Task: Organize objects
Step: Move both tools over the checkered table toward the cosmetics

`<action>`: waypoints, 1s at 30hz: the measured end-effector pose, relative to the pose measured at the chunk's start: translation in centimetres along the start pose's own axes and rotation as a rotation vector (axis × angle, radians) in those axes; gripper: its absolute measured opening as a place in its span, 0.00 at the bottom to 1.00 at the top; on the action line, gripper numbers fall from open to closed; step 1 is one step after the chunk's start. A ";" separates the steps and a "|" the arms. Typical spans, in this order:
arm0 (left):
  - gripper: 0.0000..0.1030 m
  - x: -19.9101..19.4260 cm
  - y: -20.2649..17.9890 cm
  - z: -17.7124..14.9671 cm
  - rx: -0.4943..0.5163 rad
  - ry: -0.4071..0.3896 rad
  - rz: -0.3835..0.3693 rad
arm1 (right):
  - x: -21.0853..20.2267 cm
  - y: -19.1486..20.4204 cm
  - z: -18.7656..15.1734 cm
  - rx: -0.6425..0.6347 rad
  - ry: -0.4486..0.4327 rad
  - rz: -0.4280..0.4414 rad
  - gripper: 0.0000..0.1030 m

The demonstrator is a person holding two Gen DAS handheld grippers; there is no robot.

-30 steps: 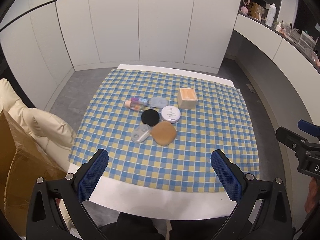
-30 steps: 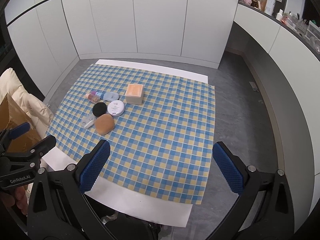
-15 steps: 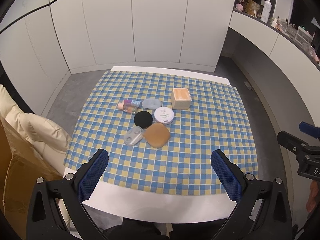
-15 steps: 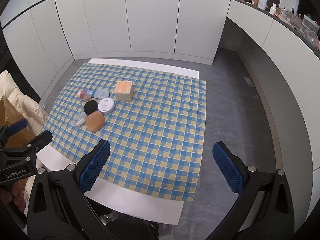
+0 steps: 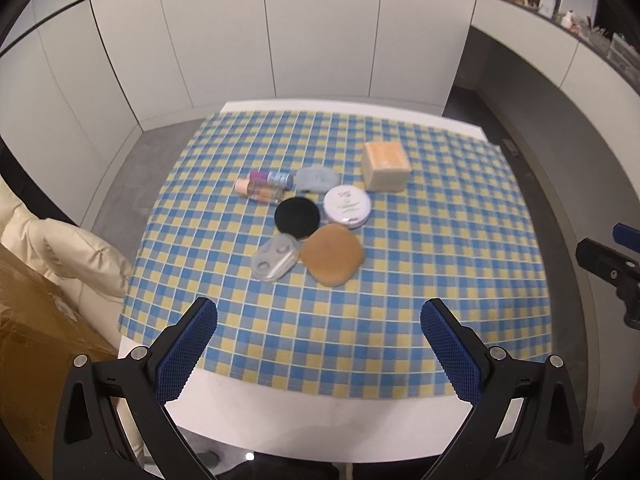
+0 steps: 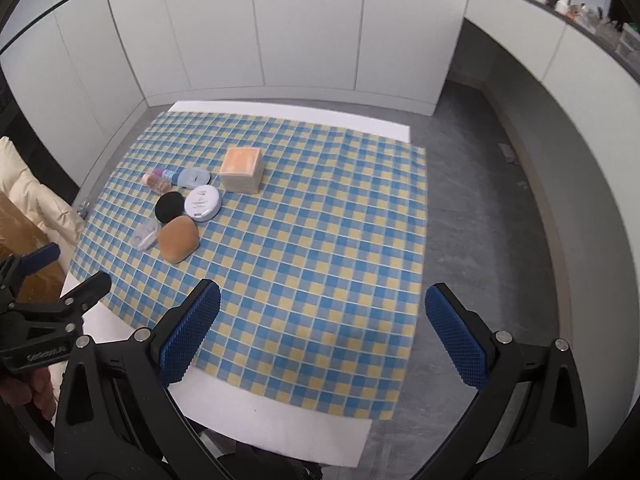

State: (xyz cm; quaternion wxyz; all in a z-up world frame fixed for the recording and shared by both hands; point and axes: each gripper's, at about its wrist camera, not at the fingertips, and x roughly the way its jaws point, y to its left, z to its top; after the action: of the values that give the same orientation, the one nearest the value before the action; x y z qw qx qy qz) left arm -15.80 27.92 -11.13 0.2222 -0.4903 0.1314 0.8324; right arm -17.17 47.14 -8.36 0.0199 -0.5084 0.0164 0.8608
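Hovering left gripper (image 5: pixel 319 344), right gripper (image 6: pixel 322 330), jaws spread

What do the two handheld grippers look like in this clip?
Both are alike: the left gripper and right gripper have black angular frames with silver screws, and each finger carries a blue, cross-hatched pad. The left one's body shows partly readable white lettering in the right wrist view.

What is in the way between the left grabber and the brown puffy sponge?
Nothing visible. The left gripper is open above the near table edge, and only bare checkered cloth lies between it and the brown sponge. The clear case sits beside the sponge, not in front.
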 end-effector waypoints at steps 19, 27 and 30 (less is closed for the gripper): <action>0.93 10.2 0.8 1.1 -0.035 0.125 -0.020 | 11.7 4.3 3.2 -0.081 0.089 0.031 1.00; 0.91 13.1 -0.3 1.5 -0.042 0.112 0.017 | 14.4 5.3 4.3 -0.073 0.102 0.048 1.00; 0.90 13.3 -0.9 1.8 -0.033 0.088 0.029 | 15.5 5.5 4.5 -0.070 0.111 0.048 1.00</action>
State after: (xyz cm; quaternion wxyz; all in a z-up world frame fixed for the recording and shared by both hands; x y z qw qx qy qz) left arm -22.29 32.71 -21.94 0.1958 -0.5283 0.1344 0.8152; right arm -28.86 42.15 -19.73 -0.0195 -0.5553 -0.0005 0.8315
